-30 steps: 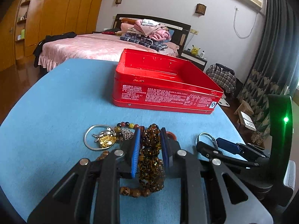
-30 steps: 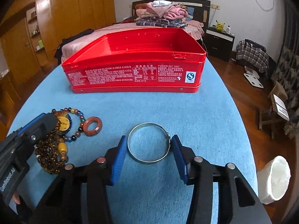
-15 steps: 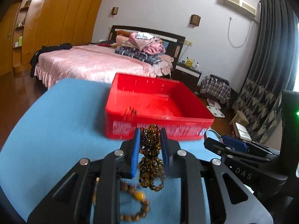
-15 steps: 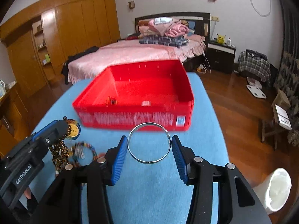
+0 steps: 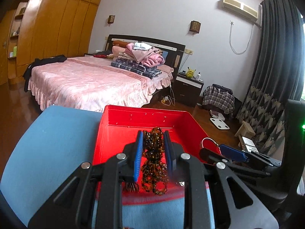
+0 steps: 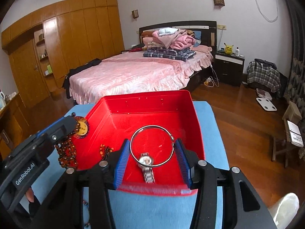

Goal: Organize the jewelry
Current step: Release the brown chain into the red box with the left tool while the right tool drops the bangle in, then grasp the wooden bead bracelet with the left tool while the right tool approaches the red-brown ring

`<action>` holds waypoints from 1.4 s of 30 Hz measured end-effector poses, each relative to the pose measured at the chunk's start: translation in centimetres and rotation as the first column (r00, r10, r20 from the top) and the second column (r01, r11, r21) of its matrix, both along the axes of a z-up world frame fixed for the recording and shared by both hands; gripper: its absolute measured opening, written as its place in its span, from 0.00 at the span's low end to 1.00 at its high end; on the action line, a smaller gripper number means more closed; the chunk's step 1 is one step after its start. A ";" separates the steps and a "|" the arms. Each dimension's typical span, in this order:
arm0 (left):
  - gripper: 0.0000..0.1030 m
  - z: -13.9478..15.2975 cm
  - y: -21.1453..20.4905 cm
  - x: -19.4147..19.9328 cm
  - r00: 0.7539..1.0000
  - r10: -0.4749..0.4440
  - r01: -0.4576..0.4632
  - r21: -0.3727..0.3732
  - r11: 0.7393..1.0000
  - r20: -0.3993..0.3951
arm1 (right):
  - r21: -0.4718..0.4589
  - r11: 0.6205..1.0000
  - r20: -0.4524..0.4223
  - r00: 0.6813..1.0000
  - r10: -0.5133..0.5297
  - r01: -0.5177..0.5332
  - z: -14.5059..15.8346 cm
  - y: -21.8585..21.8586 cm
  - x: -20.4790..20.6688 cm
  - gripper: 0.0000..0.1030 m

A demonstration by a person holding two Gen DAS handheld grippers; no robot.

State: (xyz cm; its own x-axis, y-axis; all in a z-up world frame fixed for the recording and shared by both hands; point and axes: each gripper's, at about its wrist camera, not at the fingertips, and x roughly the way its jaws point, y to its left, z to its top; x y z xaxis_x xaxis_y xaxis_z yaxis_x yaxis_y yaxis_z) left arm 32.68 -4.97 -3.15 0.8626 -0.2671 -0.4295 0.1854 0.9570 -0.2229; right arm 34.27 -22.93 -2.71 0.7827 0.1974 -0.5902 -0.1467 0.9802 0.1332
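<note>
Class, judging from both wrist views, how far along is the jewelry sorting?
Done: a silver wristwatch and a small beaded piece lie in the red tin box. In hand: the left gripper grips a brown beaded necklace, the right gripper a silver bangle, both over the box. Left: releasing them.

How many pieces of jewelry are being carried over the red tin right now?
2: a brown beaded strand in the left hand-held gripper, a silver bangle in the right hand-held gripper. More lie inside.

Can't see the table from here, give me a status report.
Left gripper shut on bead strand. Right gripper shut on silver bangle. Both over red tin; watch inside. Nothing blocking.
</note>
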 end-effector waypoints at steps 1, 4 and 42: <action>0.19 -0.2 0.0 0.6 1.000 0.001 -0.001 0.003 1.000 -0.008 | -0.001 1.000 -0.004 1.000 0.002 -0.002 -0.3 0.1 0.5 0.47; 0.20 -0.8 0.3 1.8 0.999 -0.006 0.006 0.011 1.000 -0.035 | -0.005 1.000 -0.022 1.000 0.008 -0.008 -1.1 0.1 1.5 0.47; 0.87 -3.5 5.9 -14.9 0.991 0.111 -0.103 0.107 0.989 -0.072 | 0.032 0.995 0.146 0.984 -0.103 0.099 -2.5 -1.6 -16.9 0.94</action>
State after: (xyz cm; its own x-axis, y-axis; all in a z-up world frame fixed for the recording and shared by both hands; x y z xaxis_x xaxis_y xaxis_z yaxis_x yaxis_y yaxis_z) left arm 17.81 0.96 -6.68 0.8470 -0.1262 -0.5165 0.0670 0.9890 -0.1318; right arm 17.38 -24.51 -5.22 0.8773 0.1257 -0.4631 -0.0670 0.9877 0.1413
